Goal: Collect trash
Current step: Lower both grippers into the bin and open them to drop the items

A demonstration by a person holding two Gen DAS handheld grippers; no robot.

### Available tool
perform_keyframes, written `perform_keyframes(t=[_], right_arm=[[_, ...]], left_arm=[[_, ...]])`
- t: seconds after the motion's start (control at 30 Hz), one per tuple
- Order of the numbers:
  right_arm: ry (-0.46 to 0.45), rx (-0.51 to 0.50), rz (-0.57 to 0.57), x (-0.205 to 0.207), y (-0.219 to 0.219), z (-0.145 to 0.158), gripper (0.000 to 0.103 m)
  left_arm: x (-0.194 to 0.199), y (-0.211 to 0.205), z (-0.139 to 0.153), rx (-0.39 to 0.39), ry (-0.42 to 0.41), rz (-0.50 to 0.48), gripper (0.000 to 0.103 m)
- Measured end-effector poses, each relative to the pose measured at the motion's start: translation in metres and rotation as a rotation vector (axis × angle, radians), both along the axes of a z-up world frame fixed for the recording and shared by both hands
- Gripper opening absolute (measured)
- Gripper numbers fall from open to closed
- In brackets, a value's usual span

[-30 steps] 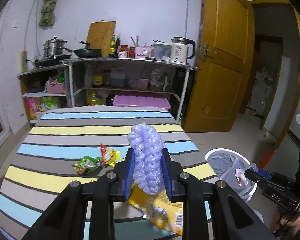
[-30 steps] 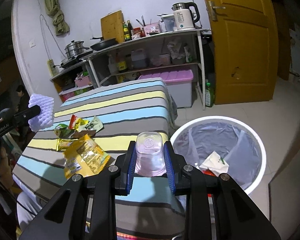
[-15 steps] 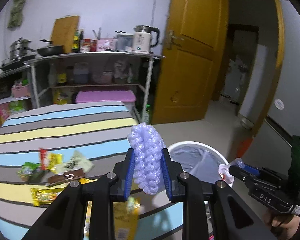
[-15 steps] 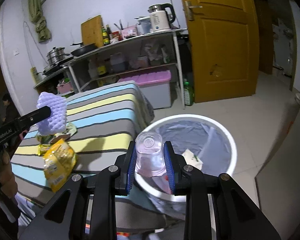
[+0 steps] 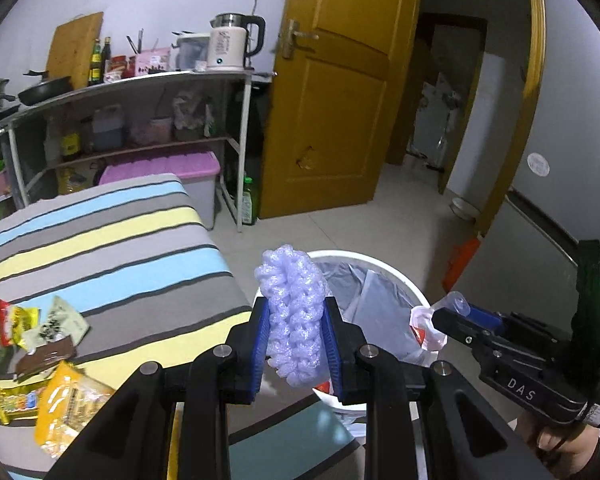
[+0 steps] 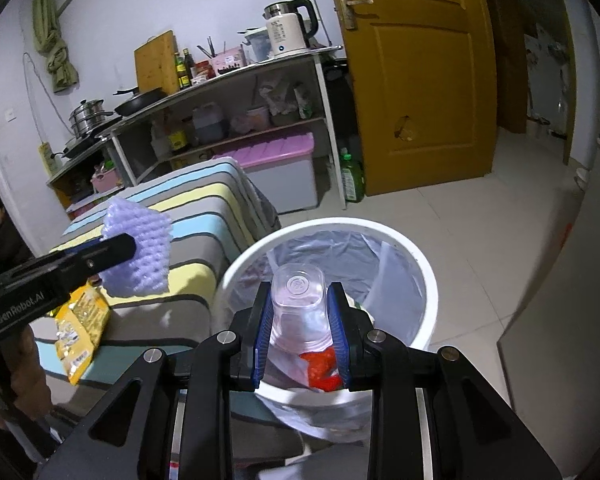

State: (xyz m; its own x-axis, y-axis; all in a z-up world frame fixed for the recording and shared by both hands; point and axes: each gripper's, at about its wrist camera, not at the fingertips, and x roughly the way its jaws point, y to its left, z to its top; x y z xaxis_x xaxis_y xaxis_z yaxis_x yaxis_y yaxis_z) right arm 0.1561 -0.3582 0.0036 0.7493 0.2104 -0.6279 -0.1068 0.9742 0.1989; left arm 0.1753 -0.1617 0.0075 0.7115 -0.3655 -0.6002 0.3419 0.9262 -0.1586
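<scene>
Bin [image 6: 420, 276]: white, lined, on floor just right of striped table [image 5: 100, 264].
Right gripper [image 6: 300, 332]: clenched on clear cup [image 6: 298, 300], over bin mouth, cup base pointing far, long axis along fingers.
Left gripper [image 5: 296, 344]: clenched on purple foam net [image 5: 294, 312], upright, near bin's left rim; bin lies right.
Nearer: right.
Left behind: wrappers [image 5: 40, 344] on table.

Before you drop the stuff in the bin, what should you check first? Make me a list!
1. Right gripper grips the clear plastic cup: ok.
2. Cup is above the white round trash bin with a grey liner: ok.
3. Left gripper grips the purple foam fruit net: ok.
4. Net is over the bin opening: not ok; in the right wrist view it hangs above the striped tablecloth.
5. Bin has room left: ok.
6. Snack wrappers left on the table: not ok, several remain.
</scene>
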Motion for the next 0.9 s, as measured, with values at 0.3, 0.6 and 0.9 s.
perform_keyframes(t=[0.3,0.6,0.9], right_arm=[[0.028,-0.006,-0.01,0.014,-0.008,-0.01,0.029],[0.044,-0.025,-0.025,0.026,-0.01,-0.018,0.032],[0.04,-0.019,-0.029,0.029,-0.01,-0.019,0.041]], left_arm=[[0.021,-0.018,-0.02,0.017,0.047,-0.038,0.027],[0.037,-0.018,-0.032,0.007,0.087,-0.039,0.04],[0.036,-0.013,-0.032,-0.018,0.081,-0.039,0.052]])
